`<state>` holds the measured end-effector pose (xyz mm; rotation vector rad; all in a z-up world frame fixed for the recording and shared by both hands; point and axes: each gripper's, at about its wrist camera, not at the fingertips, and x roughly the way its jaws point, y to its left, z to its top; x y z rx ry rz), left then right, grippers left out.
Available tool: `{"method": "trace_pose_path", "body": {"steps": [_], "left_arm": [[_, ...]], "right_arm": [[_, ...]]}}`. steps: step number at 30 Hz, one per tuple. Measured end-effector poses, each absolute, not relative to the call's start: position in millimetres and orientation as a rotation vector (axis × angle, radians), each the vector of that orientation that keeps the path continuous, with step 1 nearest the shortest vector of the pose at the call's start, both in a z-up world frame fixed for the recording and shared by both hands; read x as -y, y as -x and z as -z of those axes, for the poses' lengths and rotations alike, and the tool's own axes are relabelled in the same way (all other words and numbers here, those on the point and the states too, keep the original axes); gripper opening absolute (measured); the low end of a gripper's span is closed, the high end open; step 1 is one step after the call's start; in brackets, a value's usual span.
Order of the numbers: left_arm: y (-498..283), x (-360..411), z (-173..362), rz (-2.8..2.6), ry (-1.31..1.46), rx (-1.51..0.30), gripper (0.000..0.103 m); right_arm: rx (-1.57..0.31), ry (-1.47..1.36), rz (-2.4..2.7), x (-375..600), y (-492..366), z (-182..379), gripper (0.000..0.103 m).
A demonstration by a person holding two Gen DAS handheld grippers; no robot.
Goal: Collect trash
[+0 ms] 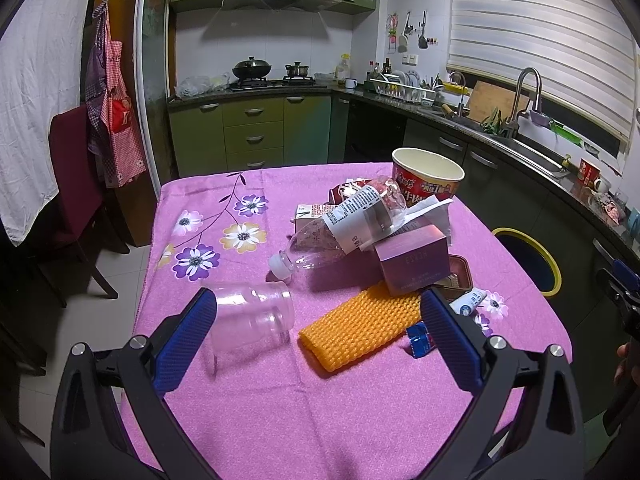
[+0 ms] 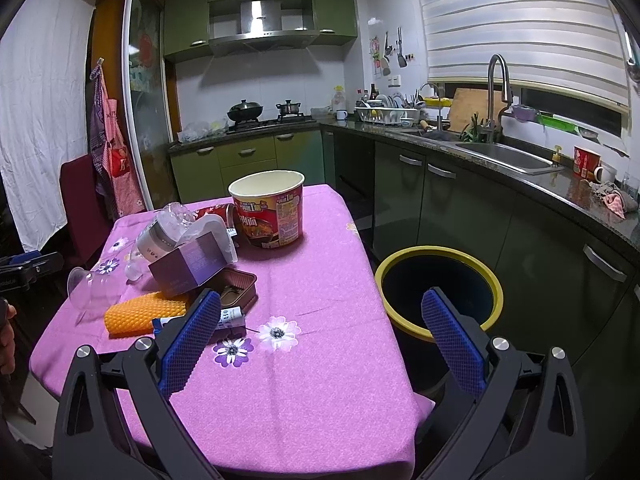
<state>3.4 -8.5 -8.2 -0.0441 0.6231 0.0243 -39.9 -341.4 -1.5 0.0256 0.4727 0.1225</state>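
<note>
Left gripper (image 1: 318,312) spread wide, empty: clear plastic cup (image 1: 250,320) lies tipped against its left finger, orange foam net (image 1: 360,326) beside its right. Right gripper (image 2: 320,318) also wide, empty; yellow-rimmed bin (image 2: 440,284) behind its right finger.

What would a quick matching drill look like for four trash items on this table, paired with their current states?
Items:
1 plastic bottle
2 noodle cup
3 orange foam sleeve
4 clear jar

States:
A upright, open top
B lying flat on the cloth
C on its side beside the left gripper
D tilted, resting on the pink box

Pairs: 1-D, 2-A, 3-B, 4-C
</note>
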Motion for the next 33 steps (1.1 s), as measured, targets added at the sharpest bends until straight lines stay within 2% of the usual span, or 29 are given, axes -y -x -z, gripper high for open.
{"method": "trace_pose_path", "body": {"steps": [23,33], "left_arm": [[-7,7,9,-0.024,0.044,-0.633,0.097],[-85,-32,-18,-0.102,0.007,-0.653,0.097]], "right_arm": [[-0.490,-0.016,-0.127,342,31,5,0.099],[-0.564,0.010,-0.293,330,-34,-39,0.099]]}}
